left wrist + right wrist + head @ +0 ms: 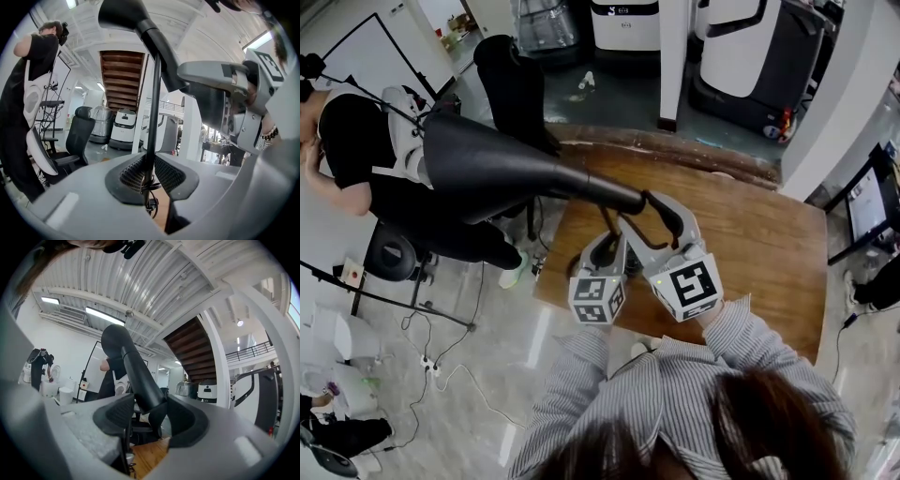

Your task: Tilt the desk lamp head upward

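Left gripper (150, 177) appears clamped on the thin lamp pole (154, 108). Right gripper (151, 417) clamps the lamp head (127, 363) at its narrow end, above the table (759, 246).

light: bright, even, from ceiling strips (105, 315) | shadows: soft | edges: fisheye warp, black vignette | foreground: blurred
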A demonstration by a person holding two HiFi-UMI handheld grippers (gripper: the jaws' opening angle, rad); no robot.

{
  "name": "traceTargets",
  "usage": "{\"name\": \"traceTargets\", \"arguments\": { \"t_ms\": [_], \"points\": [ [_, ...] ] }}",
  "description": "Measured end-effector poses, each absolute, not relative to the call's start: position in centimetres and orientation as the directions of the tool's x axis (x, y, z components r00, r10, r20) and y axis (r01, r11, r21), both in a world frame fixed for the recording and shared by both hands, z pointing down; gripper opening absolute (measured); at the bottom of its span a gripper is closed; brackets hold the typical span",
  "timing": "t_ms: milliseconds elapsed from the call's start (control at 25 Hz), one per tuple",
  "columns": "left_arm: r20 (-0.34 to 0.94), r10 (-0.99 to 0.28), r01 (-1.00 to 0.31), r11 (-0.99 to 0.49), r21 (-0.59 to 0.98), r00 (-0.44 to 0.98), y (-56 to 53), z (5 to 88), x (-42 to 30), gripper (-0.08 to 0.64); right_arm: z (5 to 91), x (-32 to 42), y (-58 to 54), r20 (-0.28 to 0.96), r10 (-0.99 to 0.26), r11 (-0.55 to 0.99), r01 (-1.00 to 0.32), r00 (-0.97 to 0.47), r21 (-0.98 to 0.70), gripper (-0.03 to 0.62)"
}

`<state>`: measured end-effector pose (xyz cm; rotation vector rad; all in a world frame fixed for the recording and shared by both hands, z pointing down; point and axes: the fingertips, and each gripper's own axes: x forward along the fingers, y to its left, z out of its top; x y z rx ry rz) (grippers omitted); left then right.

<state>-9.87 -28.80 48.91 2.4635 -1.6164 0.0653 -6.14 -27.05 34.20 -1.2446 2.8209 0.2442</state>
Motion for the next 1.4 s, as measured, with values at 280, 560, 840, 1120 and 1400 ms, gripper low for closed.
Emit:
{"name": "traceTargets", "arguments": {
  "t_ms": [280,560,840,1120,1400],
  "points": [
    [0.153,-0.916,-0.923,-0.347,0.165,0.371,-27.2,48.7,-10.4,0.061,36.0,-5.4,-25.6,-0.103,-0.677,0.720,-0.685,-0.728,0.110,0.213],
    [0.148,-0.909,-0.912,-0.359,0.200,0.390,-23.6,48.2,-9.9,0.060,41.8,-6.8,-22.3,0.024,-0.588,0.808,-0.587,-0.808,0.050,0.178],
    [0.137,-0.922,-0.917,-0.327,0.229,0.363,-21.7,47.5,-10.9,0.035,43.9,-6.4,-21.3,0.079,-0.570,0.822,-0.568,-0.818,0.044,0.044],
    [0.142,-0.925,-0.920,-0.316,0.233,0.353,-20.9,47.8,-10.5,0.005,45.7,-6.0,-20.9,0.131,-0.572,0.819,-0.573,-0.809,0.039,0.000],
    [0.144,-0.919,-0.912,-0.325,0.250,0.367,-20.6,47.9,-10.0,0.005,46.4,-5.1,-21.3,0.152,-0.596,0.801,-0.598,-0.789,0.036,0.000]
  ]
}}
